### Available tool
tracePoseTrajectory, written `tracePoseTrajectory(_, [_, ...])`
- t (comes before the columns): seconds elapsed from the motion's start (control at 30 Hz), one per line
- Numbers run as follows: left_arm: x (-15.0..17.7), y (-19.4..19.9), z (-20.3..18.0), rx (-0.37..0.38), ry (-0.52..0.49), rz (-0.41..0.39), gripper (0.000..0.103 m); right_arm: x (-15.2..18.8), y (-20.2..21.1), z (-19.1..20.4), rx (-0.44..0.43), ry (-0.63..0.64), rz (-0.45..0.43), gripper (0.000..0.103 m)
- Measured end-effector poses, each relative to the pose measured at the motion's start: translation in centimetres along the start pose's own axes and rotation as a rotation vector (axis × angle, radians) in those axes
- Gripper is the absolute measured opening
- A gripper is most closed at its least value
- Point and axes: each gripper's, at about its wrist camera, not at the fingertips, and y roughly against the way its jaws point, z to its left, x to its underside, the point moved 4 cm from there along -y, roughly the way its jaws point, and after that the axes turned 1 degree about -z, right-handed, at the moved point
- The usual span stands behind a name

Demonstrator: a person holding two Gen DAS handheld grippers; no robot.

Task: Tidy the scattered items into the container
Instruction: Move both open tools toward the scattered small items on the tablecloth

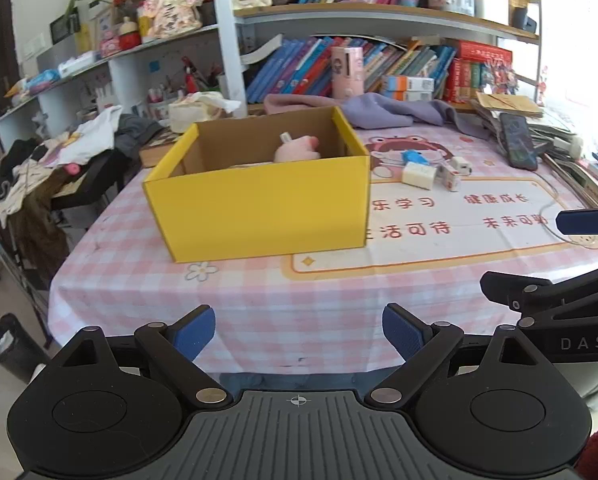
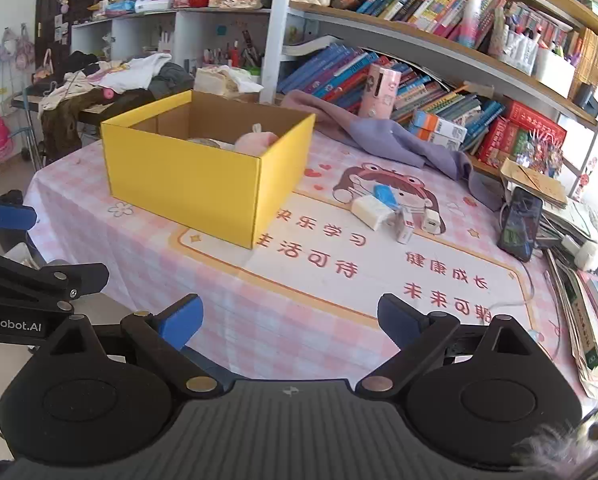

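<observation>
Starting at the left: heaped clothes [image 1: 59, 160] on a dark side table, then an open yellow cardboard box [image 1: 259, 208] on the pink checked tablecloth [image 1: 259, 304], a pink plush toy [image 1: 297, 150] lying inside against its far wall. Right of the box, well apart from it, a loose cluster sits on the cartoon print: a small blue item [image 2: 385, 194], a white rectangular block [image 2: 369, 212], a small white carton [image 2: 405, 226] and a white charger cube [image 2: 431, 222], the last three near or touching one another. Further right, a black phone [image 2: 519, 226] leans against stacked papers. Left gripper [image 1: 297, 332] hovers over the near table edge, fingers spread wide, nothing between them. Right gripper [image 2: 289, 322] the same, fingers spread, empty.
</observation>
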Motion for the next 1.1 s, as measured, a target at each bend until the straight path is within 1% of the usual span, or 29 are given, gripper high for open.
tracePoseTrajectory(0.1, [-0.2, -0.2, -0.8, 0.011, -0.018, 0.006, 0.093, 0.2, 0.1, -0.8, 0.011, -0.011, 0.004, 0.095])
tracePoseTrajectory(0.6, [-0.8, -1.3, -4.1, 0.059, -0.038, 0.025, 0.093, 1.4, 0.6, -4.1, 0.052, -0.043, 0.034, 0.095])
tracePoseTrajectory(1.1, [-2.6, -2.6, -8.2, 0.133, -0.107, 0.008, 0.093, 2.5, 1.3, -8.7, 0.142, -0.125, 0.038, 0.096])
